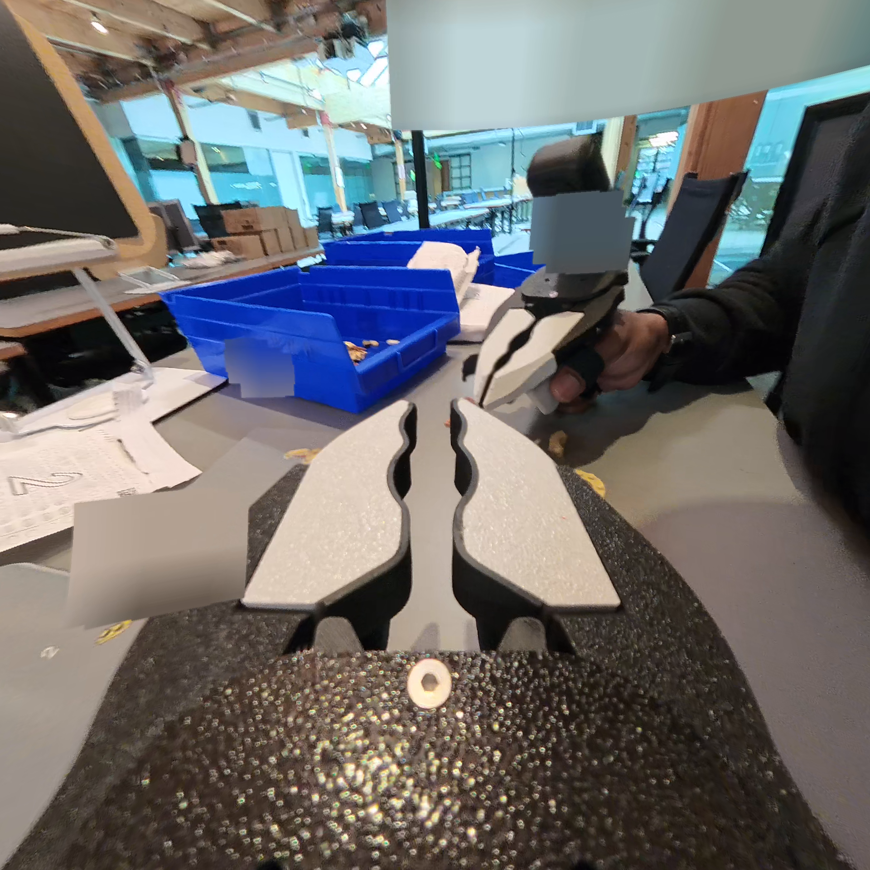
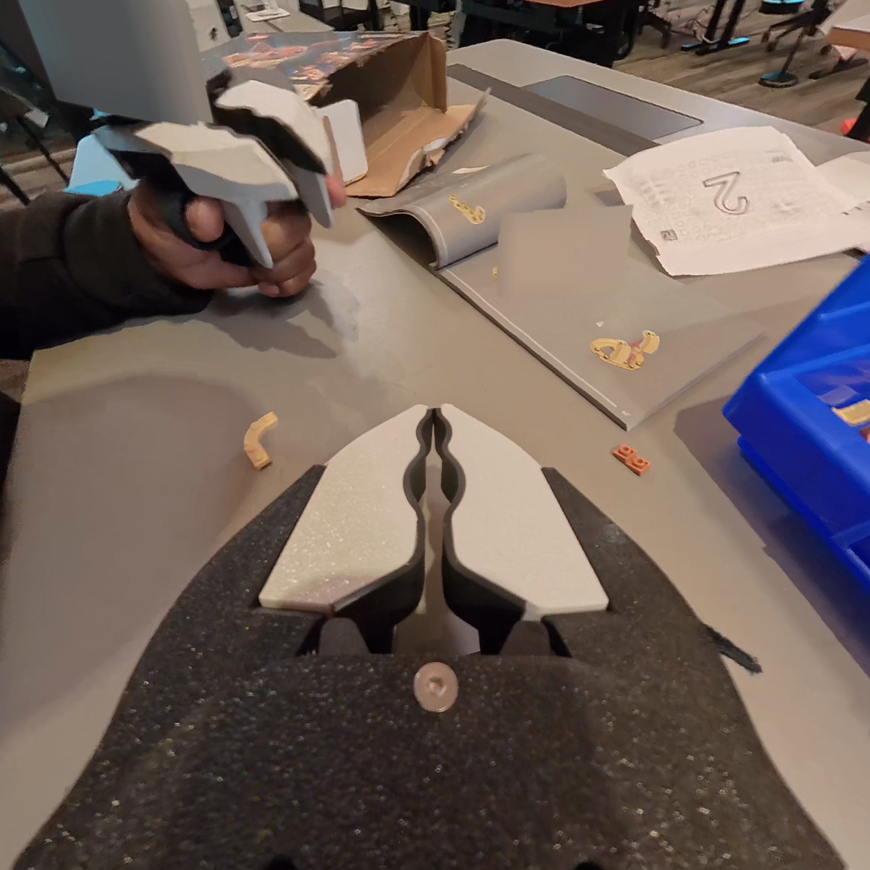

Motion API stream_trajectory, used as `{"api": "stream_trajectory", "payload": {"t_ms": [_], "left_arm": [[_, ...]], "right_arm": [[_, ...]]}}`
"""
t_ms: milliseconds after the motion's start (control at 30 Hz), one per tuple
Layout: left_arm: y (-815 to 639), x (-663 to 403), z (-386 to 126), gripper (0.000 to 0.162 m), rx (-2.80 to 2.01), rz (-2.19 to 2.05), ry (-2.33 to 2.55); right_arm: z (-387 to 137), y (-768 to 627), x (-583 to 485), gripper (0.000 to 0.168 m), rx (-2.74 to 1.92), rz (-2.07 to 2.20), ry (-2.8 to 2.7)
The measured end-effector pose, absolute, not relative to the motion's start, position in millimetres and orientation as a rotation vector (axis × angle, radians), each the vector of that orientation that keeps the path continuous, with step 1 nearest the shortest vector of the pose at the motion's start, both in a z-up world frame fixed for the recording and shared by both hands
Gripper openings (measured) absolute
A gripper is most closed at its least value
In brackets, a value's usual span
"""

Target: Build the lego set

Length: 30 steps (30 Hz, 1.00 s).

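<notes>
My left gripper (image 1: 434, 408) is open a little and empty, held above the grey table (image 1: 706, 541). It also shows in the right wrist view (image 2: 308, 181), raised at the upper left in a hand. My right gripper (image 2: 435, 414) is shut with nothing between its tips, low over the table. It also shows in the left wrist view (image 1: 481, 398). A tan curved lego piece (image 2: 259, 440) lies left of the right gripper's tips and also shows in the left wrist view (image 1: 558, 442). A small orange plate (image 2: 632, 459) lies to their right.
An open instruction booklet (image 2: 565, 310) lies ahead on the right. A blue bin (image 2: 800, 452) with loose pieces stands at the right edge, also seen in the left wrist view (image 1: 329, 329). A white paper bag (image 2: 734, 197) and a torn cardboard box (image 2: 400, 117) lie farther back. Spacing between my two grippers at the tips: around 11 cm. The small orange plate (image 2: 632, 459) is about 11 cm from my right fingertips and 20 cm from my left.
</notes>
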<state>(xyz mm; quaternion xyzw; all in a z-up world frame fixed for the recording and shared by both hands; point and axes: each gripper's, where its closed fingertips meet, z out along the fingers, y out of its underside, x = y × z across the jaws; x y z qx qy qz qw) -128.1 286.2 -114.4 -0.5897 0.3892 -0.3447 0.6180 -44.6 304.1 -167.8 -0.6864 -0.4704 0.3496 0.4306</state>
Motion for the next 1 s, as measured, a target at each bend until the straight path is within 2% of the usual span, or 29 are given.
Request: {"api": "stream_trajectory", "payload": {"t_ms": [367, 667, 1000], "left_arm": [[262.8, -103.3, -142.2, 0.015, -1.487, -0.814, 1.132], [234.1, -85.3, -172.0, 0.019, -1.699, -0.894, 1.284], [207.2, -82.5, -213.7, 0.024, -1.863, -0.67, 1.608]], "right_arm": [[-125.5, 306.1, -19.1, 0.002, -1.564, 0.79, -1.189], [-155.6, 265.2, 8.4, 0.002, -1.688, 0.821, -1.37], [-194.7, 233.8, -12.8, 0.003, -1.69, 0.669, -1.613]]}}
